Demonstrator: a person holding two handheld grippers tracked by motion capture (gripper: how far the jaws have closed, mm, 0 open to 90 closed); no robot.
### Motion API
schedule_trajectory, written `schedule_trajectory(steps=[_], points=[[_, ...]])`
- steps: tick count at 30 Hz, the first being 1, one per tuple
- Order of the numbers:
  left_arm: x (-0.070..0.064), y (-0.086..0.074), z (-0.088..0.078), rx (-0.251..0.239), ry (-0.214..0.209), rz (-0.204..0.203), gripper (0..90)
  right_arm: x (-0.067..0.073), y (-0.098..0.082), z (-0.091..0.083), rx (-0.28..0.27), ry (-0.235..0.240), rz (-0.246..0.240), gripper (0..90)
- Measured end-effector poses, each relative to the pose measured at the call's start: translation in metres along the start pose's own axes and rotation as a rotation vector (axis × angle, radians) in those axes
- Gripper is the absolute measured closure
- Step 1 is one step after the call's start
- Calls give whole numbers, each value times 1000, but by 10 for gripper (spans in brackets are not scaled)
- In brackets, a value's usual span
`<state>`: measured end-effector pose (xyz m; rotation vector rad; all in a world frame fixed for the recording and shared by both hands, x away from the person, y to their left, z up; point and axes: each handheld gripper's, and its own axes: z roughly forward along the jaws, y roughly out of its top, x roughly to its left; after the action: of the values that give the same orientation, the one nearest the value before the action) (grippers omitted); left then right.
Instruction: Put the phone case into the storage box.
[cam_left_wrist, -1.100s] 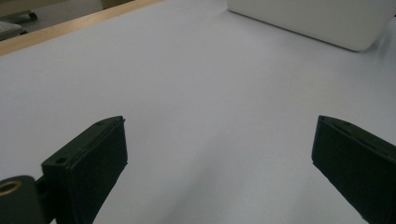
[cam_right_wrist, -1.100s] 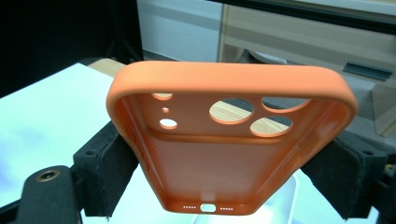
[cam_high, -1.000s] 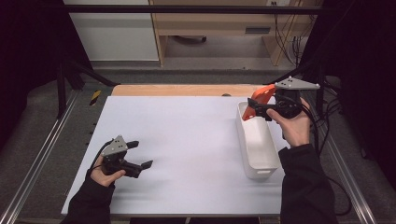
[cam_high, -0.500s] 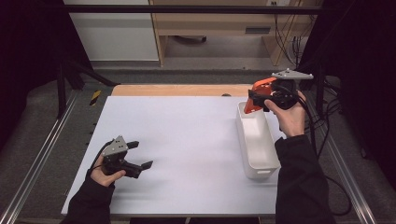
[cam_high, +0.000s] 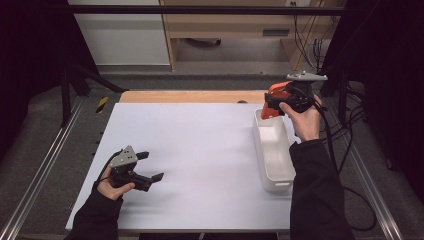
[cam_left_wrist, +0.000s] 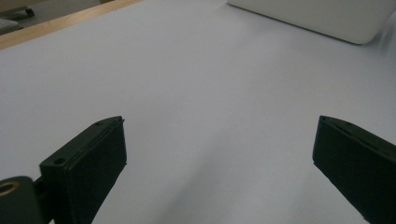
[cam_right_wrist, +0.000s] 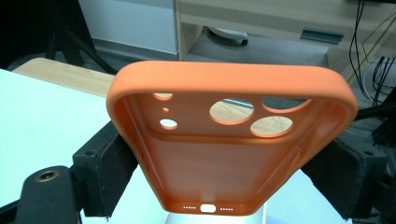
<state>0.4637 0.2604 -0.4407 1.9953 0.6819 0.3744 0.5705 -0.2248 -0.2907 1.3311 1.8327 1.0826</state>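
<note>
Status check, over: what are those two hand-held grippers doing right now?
Right hand-held gripper shut on orange phone case, above the white bin's far end. Left hand-held gripper open, idle on the table. Nothing in the way.

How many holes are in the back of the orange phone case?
6 that I can see. Three big ones and three small ones sit in the case near its far end, two partly hidden behind its rim. More may be hidden.

I find no readable text, label, brand, number or sign in any view. The orange phone case (cam_right_wrist: 224, 140) I hold carries no legible marking on its inner face; the white bin (cam_high: 272, 150) is unmarked.
</note>
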Motion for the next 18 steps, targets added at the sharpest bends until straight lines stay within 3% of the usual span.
schedule_trajectory(steps=[18], points=[[0, 0, 1, 7, -2, 9, 24, 0, -1, 29, 51, -70, 18, 159]])
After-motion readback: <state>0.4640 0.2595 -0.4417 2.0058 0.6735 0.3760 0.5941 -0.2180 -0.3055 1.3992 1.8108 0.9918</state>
